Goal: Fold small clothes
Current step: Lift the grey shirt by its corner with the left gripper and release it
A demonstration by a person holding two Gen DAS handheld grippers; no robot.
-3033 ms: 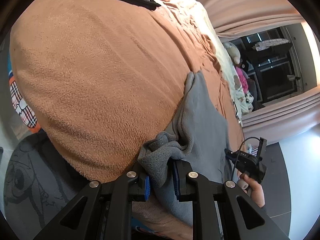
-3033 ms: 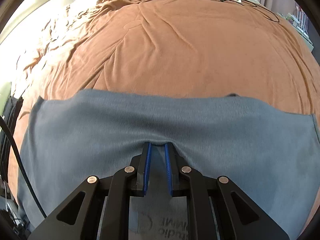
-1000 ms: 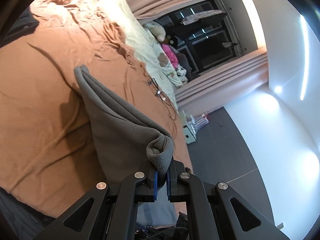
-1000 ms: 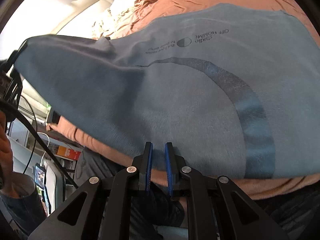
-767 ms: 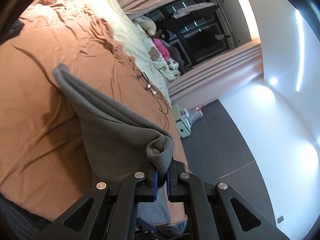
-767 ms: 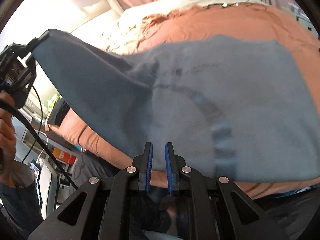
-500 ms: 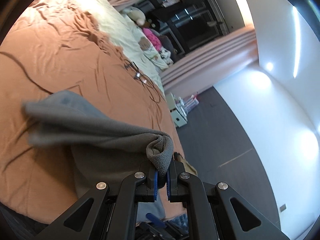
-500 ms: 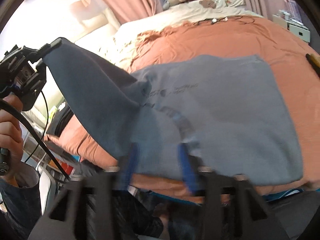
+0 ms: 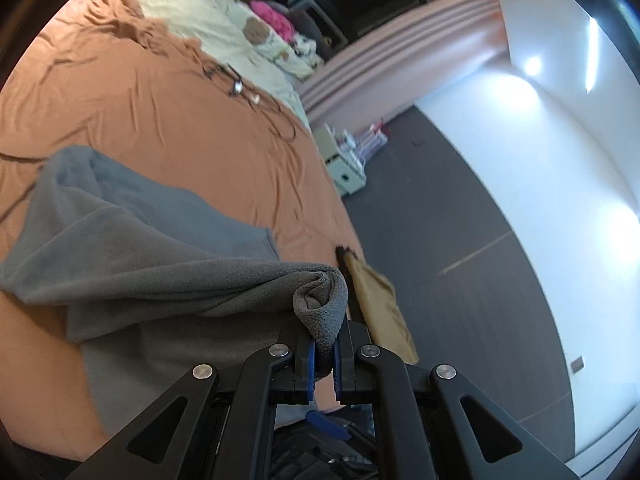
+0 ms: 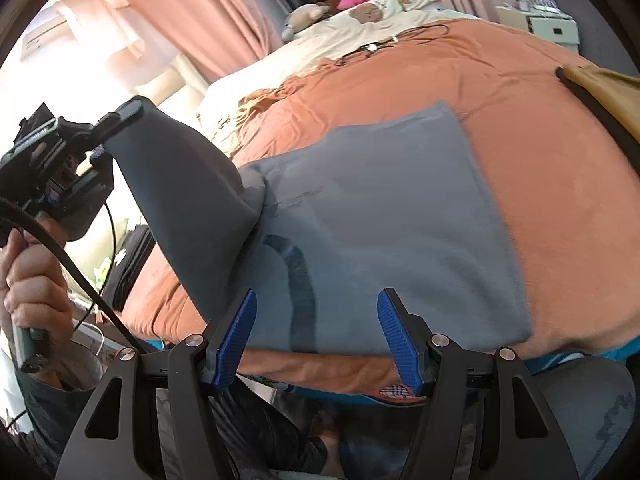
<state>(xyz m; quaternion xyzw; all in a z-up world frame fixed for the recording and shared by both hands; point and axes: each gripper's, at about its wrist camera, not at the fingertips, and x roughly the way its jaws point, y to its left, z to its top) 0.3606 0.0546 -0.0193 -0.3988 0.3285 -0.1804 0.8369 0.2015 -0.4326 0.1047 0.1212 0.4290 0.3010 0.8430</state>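
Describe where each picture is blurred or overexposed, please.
Left wrist view: the orange bedspread and the room behind are motion-smeared, the white wall glares, while the left claw and the pinched grey shirt corner stay sharp. Right wrist view: the upper left is blown out by backlight; the shirt's print is smeared.

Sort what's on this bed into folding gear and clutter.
Job:
grey garment
left gripper, shut on its corner
right gripper, open

Lying about:
black cable
tan cloth
plush toys
orange blanket, only the work surface
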